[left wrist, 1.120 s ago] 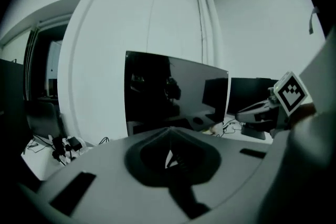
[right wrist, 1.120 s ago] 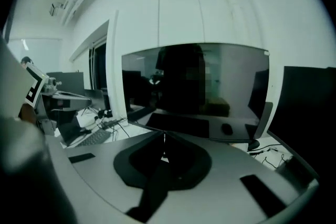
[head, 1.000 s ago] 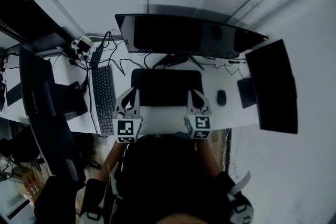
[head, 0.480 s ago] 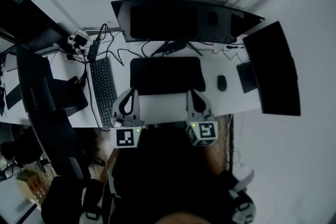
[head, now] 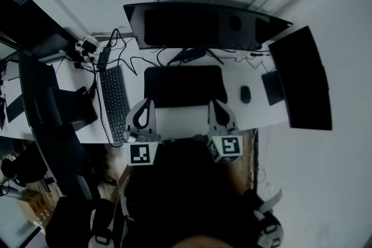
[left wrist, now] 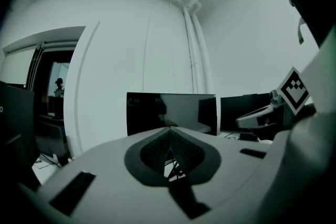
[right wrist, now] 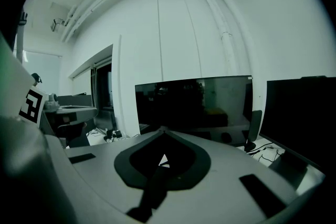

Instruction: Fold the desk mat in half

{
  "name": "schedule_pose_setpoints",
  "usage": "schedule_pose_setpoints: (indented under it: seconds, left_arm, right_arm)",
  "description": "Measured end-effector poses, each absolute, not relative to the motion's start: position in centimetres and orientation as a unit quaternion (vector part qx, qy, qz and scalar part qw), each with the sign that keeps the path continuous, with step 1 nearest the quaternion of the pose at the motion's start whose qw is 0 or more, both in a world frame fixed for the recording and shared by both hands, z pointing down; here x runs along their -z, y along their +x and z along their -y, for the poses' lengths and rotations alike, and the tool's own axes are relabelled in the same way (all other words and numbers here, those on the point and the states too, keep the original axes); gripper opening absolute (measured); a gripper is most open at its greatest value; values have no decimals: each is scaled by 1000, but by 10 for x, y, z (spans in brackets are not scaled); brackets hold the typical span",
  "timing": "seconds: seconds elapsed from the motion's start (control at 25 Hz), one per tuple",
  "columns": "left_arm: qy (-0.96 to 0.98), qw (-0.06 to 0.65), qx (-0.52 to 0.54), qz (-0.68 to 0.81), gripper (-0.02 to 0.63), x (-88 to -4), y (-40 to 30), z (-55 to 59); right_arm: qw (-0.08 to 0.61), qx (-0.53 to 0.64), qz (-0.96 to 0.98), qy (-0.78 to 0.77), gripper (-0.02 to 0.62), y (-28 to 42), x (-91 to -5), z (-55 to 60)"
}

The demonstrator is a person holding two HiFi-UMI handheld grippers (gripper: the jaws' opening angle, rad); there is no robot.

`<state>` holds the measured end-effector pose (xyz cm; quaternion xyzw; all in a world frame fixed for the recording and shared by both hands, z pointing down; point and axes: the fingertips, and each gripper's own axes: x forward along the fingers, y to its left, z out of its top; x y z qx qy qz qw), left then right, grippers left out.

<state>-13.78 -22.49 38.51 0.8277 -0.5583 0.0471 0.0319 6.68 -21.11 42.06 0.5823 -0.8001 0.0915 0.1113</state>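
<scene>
The dark desk mat (head: 185,85) lies on the white bench (head: 174,122), just ahead of both grippers. The left gripper (head: 145,103) and right gripper (head: 214,104) are each pinched together on nothing. Whether their tips touch the mat's near corners is lost in the gloom.

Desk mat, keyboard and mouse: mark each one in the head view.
desk mat (head: 185,85), head view, middle of its dark surface.
keyboard (head: 115,103), head view, middle of its keys.
mouse (head: 246,93), head view, centre of its back.
</scene>
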Motion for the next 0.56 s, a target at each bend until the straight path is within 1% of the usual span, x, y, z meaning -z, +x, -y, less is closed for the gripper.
schedule_pose_setpoints:
  seconds: [0.2,0.56]
  left_arm:
    - [826,33,-45,560,8,-387,-137,229]
    - [824,30,-53,563,8,-391,-139,239]
  right_arm:
    - [99,-91,803,581,6,65,-419,215]
    - [108,-103,809,569,7,54,-417,218]
